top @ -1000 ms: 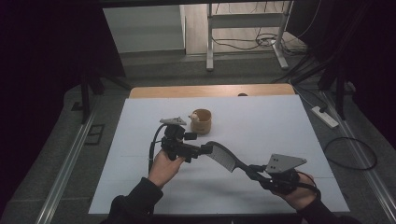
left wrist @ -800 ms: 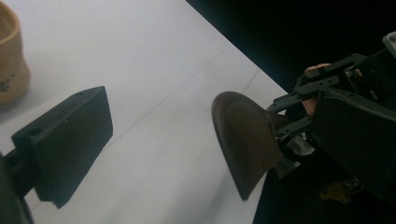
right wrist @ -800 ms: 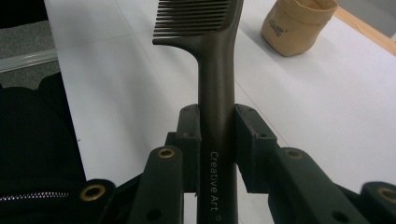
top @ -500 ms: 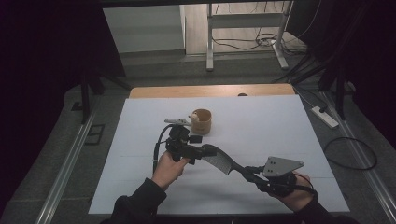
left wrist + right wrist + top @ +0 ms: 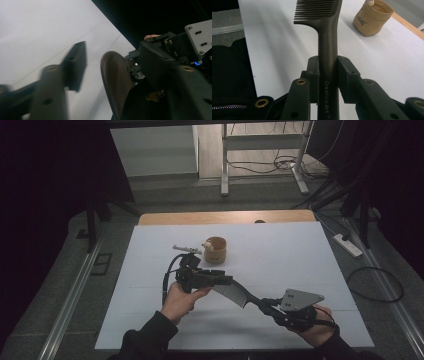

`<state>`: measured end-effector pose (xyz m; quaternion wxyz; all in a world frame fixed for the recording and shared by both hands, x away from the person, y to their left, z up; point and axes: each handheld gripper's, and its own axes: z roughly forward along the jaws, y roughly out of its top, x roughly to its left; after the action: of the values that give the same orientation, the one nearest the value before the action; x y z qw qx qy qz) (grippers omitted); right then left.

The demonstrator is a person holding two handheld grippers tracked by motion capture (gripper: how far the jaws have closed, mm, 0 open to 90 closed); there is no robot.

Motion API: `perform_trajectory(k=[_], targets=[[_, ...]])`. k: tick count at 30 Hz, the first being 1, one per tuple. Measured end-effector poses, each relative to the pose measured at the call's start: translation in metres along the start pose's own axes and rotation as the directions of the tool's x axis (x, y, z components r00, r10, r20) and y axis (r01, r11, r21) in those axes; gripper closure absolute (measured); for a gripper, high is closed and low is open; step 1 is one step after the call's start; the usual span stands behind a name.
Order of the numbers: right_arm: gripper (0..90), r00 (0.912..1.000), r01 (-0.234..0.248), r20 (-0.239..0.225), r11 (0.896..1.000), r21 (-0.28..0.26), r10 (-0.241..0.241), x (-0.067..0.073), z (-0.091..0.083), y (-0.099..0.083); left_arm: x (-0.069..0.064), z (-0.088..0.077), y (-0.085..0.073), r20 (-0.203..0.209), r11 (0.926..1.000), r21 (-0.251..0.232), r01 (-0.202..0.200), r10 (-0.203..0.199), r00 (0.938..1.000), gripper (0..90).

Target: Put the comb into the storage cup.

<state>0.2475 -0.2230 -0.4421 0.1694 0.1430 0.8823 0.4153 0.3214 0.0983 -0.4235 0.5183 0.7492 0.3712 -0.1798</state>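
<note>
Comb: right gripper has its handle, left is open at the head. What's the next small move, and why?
Probably close the left gripper on the comb. Its jaws stand open with the comb's head between them, while the right gripper clamps the handle, so this looks like a handover.

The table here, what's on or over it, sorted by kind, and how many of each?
Handheld grippers: 2, left gripper and right gripper
Combs: 1, dark comb, clamped by the right gripper
Tan fabric pots: 1, pot with a pale item inside
Total: 4
</note>
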Motion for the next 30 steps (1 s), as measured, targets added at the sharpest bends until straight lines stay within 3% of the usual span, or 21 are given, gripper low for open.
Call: perform_trajectory(k=[4,10,14,17,30], targets=[[72.4,1.0,0.004,0.007,1.0,-0.002,-0.004,0.0001,0.0003,-0.0002,0.0018,-0.0007,-0.0006,0.014,0.9997,0.005,0.026,-0.026,0.9996,61.0],[72.4,0.9999,0.012,0.009,1.0,-0.008,-0.011,0.0003,0.0,-0.0002,0.0036,-0.0011,-0.0018,0.033,0.9985,-0.005,0.055,-0.055,0.998,75.8],[72.3,0.9998,0.017,0.012,1.0,-0.009,-0.017,0.0005,0.0003,-0.0003,0.0061,-0.0013,-0.0034,0.069,0.9969,-0.02,0.076,-0.075,0.9949,79.1],[72.3,0.9996,0.024,0.015,1.0,-0.002,-0.024,0.0003,0.0017,-0.0009,0.0074,-0.0012,-0.004,0.124,0.9939,-0.035,0.104,-0.099,0.9873,83.0],[70.6,0.9996,0.021,0.019,1.0,-0.003,-0.021,-0.0004,0.0035,-0.0006,0.0041,-0.0029,-0.0031,0.15,0.9963,-0.056,0.066,-0.057,0.987,84.1]])
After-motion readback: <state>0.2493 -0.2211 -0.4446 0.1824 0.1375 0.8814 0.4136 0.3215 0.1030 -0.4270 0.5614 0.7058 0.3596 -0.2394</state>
